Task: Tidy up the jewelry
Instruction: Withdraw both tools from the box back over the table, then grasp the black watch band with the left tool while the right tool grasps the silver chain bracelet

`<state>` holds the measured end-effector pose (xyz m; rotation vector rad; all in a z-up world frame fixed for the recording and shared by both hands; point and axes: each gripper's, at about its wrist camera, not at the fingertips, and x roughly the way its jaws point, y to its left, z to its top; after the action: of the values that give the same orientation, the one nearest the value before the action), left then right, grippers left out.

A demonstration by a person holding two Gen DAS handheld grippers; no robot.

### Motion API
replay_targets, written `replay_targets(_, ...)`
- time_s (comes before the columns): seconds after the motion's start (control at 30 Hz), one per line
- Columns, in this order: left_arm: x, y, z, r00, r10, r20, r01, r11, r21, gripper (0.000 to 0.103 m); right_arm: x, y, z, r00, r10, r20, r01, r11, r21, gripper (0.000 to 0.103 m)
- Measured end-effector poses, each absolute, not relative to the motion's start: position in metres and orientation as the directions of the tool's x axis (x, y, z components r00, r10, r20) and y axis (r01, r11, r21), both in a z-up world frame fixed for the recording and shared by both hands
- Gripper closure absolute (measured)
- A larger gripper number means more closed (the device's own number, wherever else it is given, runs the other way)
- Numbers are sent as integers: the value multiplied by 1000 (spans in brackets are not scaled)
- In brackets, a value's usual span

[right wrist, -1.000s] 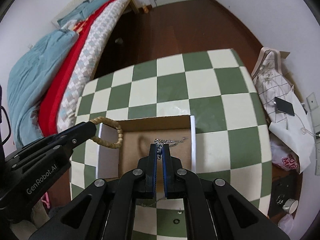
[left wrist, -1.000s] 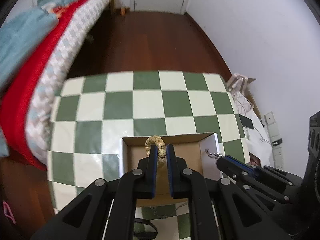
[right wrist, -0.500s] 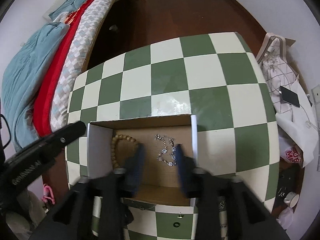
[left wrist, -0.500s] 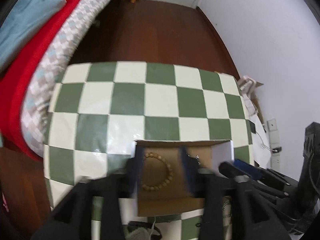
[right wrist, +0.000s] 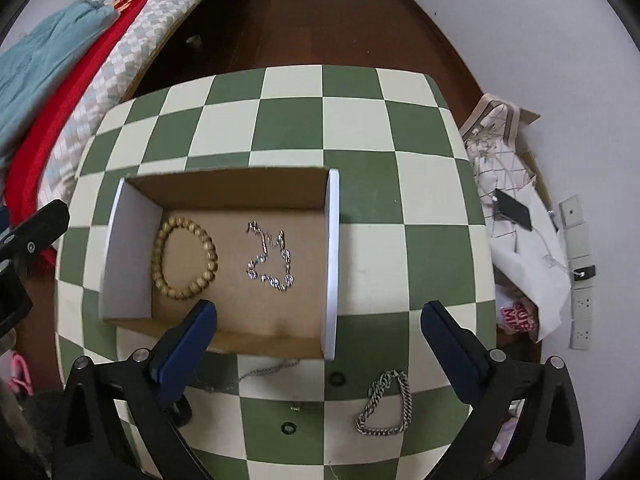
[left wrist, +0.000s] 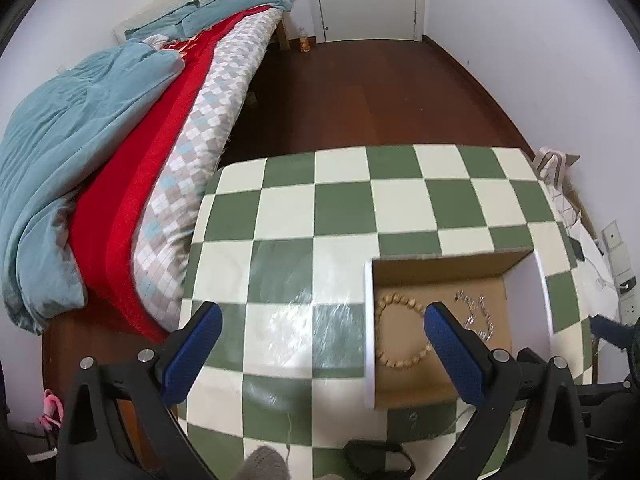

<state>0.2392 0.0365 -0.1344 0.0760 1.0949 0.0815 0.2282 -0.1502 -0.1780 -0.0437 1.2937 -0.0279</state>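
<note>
Hovering with both jaws spread wide, empty: left gripper (left wrist: 320, 334), right gripper (right wrist: 320, 326). Sitting in box (right wrist: 334, 264): bead bracelet (right wrist: 184, 258), silver chain (right wrist: 270, 256). Likely targeting next: curb chain (right wrist: 386, 410) on counter (right wrist: 288, 120), needing a low pinch.

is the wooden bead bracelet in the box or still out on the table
In the box. The bead bracelet lies flat on the cardboard box floor, left of the silver chain; neither gripper holds it.

A table covered in green-and-cream checked cloth (right wrist: 360, 184) carries an open brown cardboard box (right wrist: 224, 196) ahead of the right fingers. Between those fingers lie a silver curb-chain bracelet (right wrist: 386, 408), two small dark rings (right wrist: 337, 379) and a thin silver chain (right wrist: 264, 370).
</note>
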Motion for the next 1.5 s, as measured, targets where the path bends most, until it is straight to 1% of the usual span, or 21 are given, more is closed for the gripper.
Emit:
replay_targets(0.1, 229, 41, -135, 459, 126, -880, -45, 992, 119, 0, 216, -147, -176, 286, -43, -957, -4, 999, -46, 0)
replay_targets(0.27, 211, 48, -124, 485, 132, -864, -70, 991, 112, 0, 198, -144, -160, 327, -52, -944, 10, 999, -51, 0)
replay_targets(0.47, 183, 51, -102, 536, 152, -830, -85, 988, 126, 0, 177, -142, -134, 392, -62, -918, 23, 998, -58, 0)
replay_targets(0.97, 106, 50, -53, 633, 155, -759, -98, 988, 120, 0, 102, -139, -66, 537, -85, -839, 39, 996, -76, 0)
replay_targets(1.33, 70, 44, -35, 679, 148, -719, -86, 989, 123, 0, 57, -137, -30, 608, -71, -791, 46, 997, -54, 0)
replay_targets(1.43, 65, 46, -33, 697, 149, -701, -101, 989, 110, 0, 49, -140, -26, 626, -56, -778, 52, 998, -30, 0)
replay_targets(1.5, 63, 47, -35, 707, 171, -686, -122, 985, 121, 0, 46, -145, -27, 635, -46, -771, 60, 998, -10, 0)
